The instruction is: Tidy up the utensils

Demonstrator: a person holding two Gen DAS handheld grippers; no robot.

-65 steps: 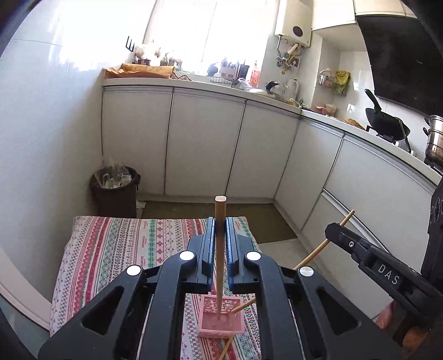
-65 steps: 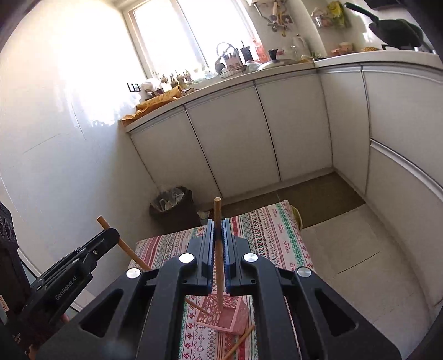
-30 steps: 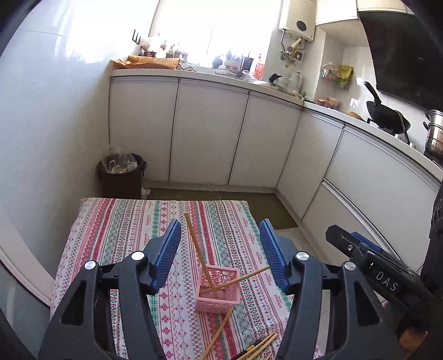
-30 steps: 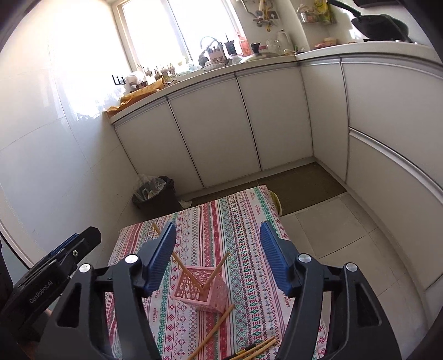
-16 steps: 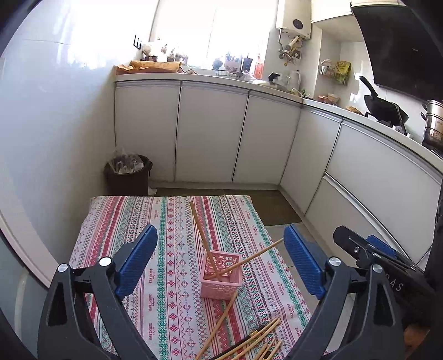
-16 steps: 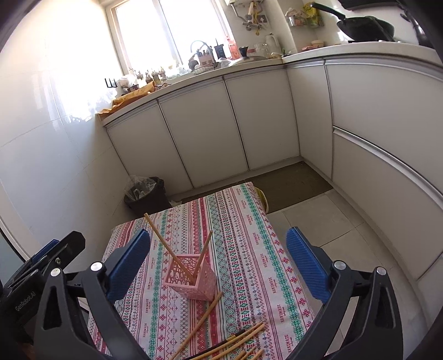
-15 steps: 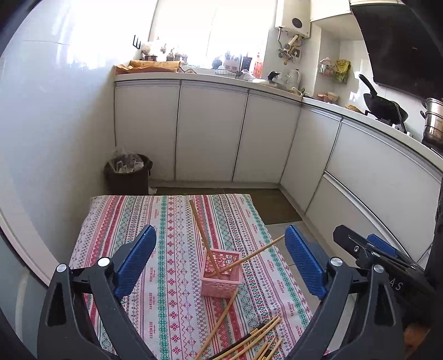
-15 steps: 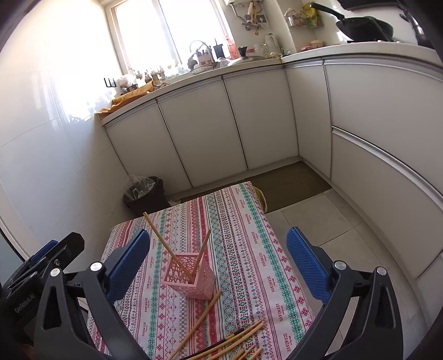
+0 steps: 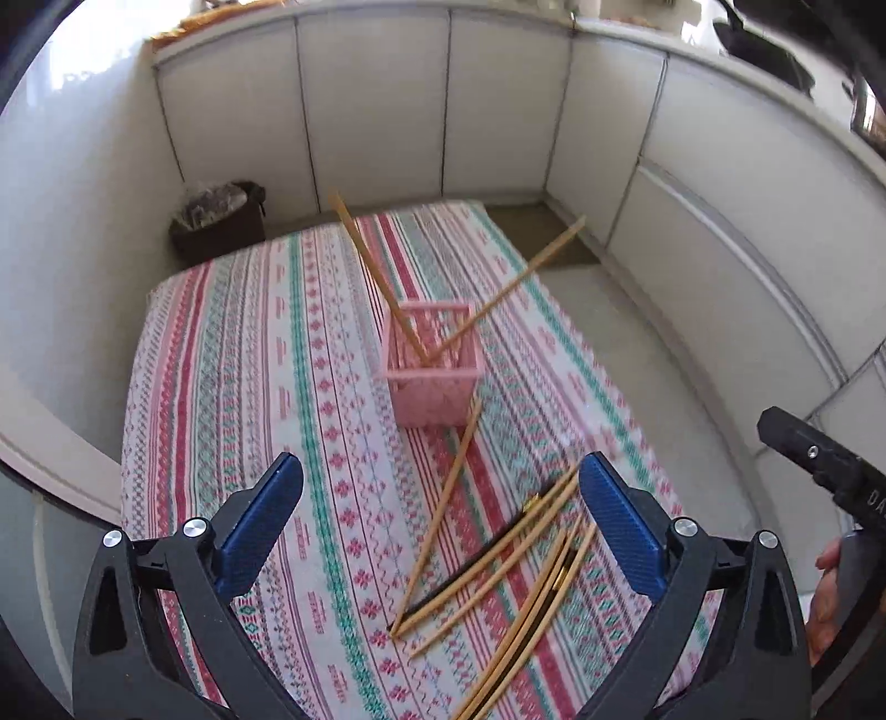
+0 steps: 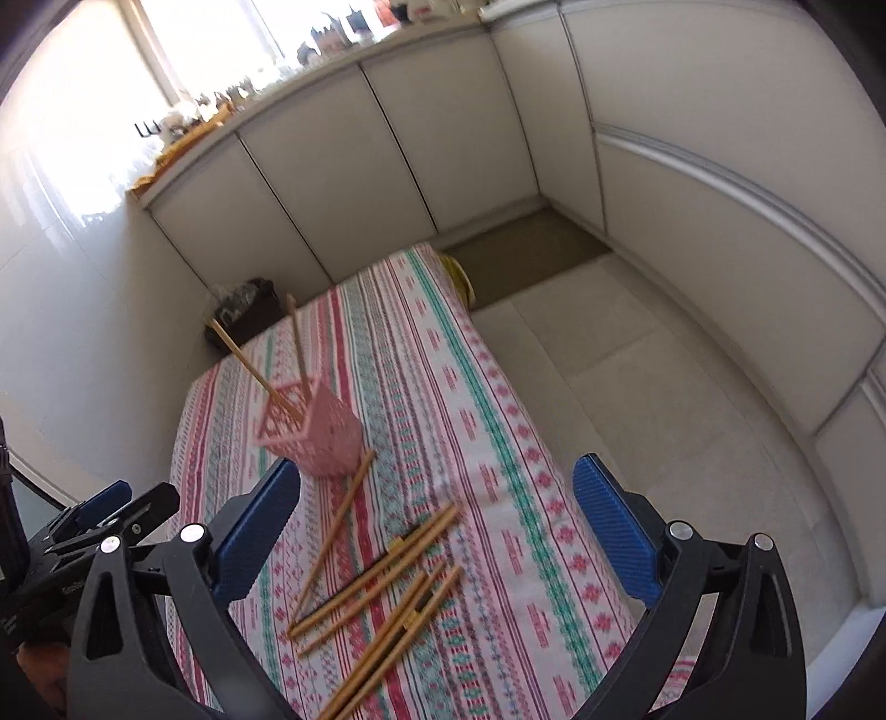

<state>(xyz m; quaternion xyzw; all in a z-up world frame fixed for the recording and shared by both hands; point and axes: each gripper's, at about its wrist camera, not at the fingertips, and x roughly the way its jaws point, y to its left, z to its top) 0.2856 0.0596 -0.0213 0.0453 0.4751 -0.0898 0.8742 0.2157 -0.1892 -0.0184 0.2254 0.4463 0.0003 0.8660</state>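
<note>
Both grippers have dipped toward the loose chopsticks [image 9: 498,576] near the pink basket [image 9: 434,368]; left gripper [image 9: 440,523] opening, right gripper [image 10: 437,531] spread, both empty. Best approach: single out one stick.

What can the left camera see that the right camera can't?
Only the left wrist view shows a dark pan on the counter. Only the right wrist view shows the bright window and a yellow thing past the table's far edge. Both show the pink basket holding two chopsticks, the loose chopsticks on the striped tablecloth, and the bin.
</note>
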